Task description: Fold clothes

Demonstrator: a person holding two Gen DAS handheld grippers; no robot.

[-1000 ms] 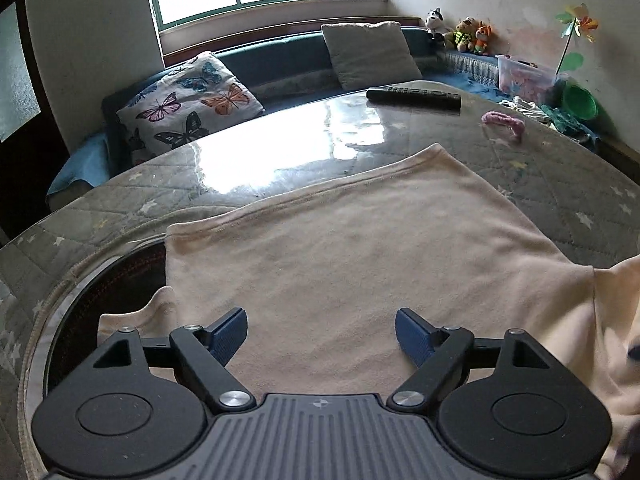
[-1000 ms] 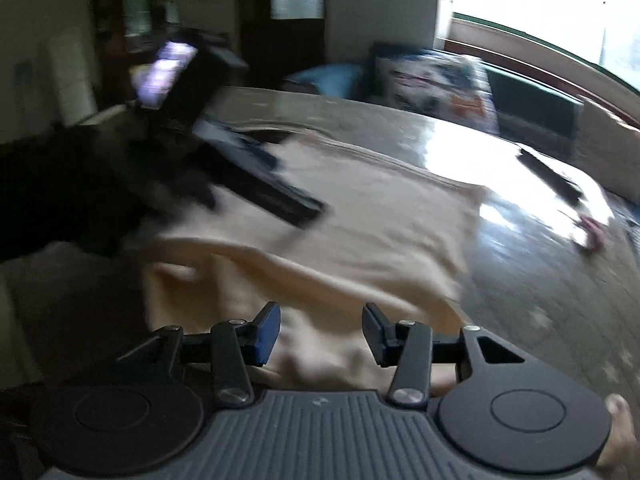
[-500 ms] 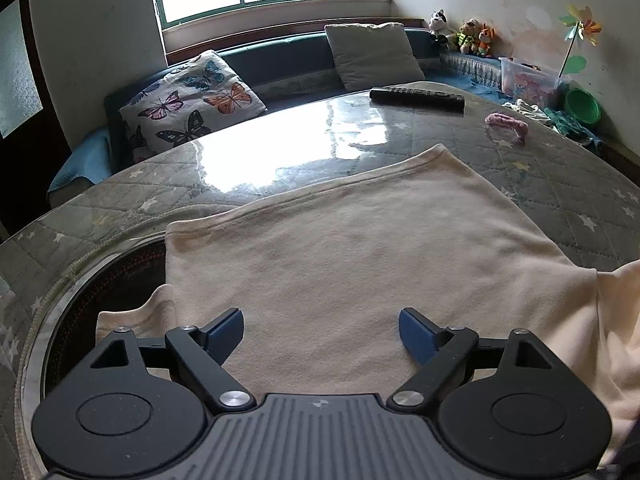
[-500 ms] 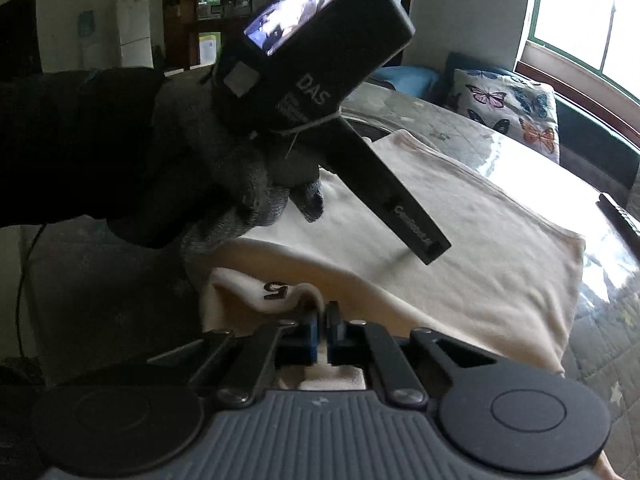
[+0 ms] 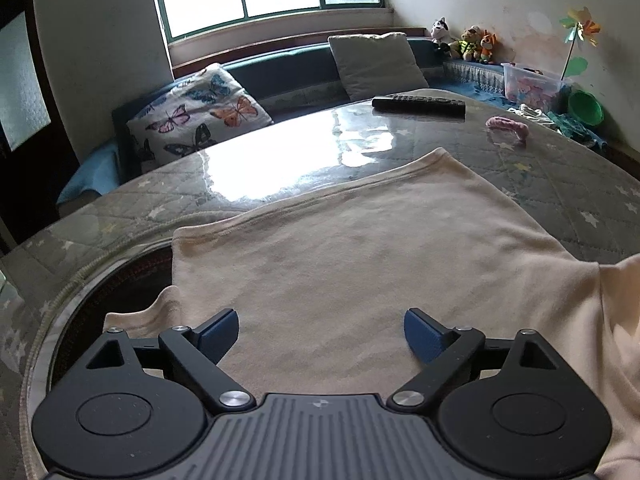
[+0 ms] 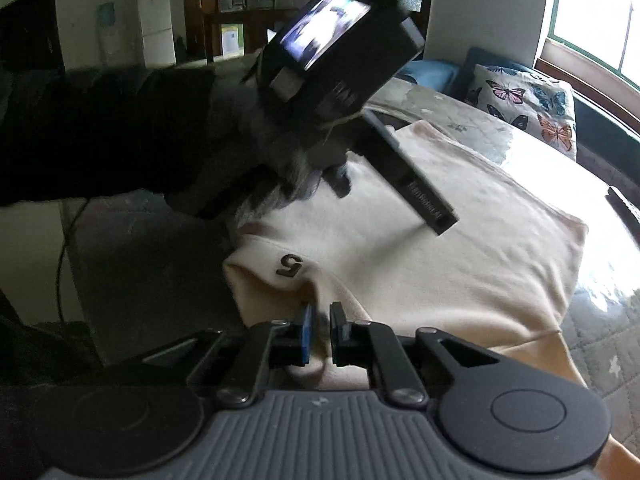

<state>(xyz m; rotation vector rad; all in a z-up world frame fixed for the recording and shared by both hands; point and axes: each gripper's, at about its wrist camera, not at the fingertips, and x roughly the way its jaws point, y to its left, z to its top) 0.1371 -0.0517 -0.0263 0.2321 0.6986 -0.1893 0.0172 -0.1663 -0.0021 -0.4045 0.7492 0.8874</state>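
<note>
A cream garment [image 5: 360,264] lies spread on the round quilted table [image 5: 580,200]. My left gripper [image 5: 320,332] is open and empty, hovering just above the garment's near part. In the right wrist view the same garment [image 6: 460,248] shows a dark "5" mark [image 6: 289,265] on a folded-up part. My right gripper [image 6: 319,328] is shut on a fold of the garment near that mark. The left gripper's body [image 6: 340,64], held by a gloved hand, shows above the cloth in that view.
A black remote [image 5: 418,104] and a pink object [image 5: 507,126] lie on the far side of the table. A butterfly pillow [image 5: 200,120] and a grey pillow [image 5: 376,64] sit on the bench under the window. A dark opening [image 5: 120,292] shows at the table's left edge.
My right gripper has closed on a fold of the garment and lifted it a little. My left gripper has stayed open and nearly still above the cloth.
</note>
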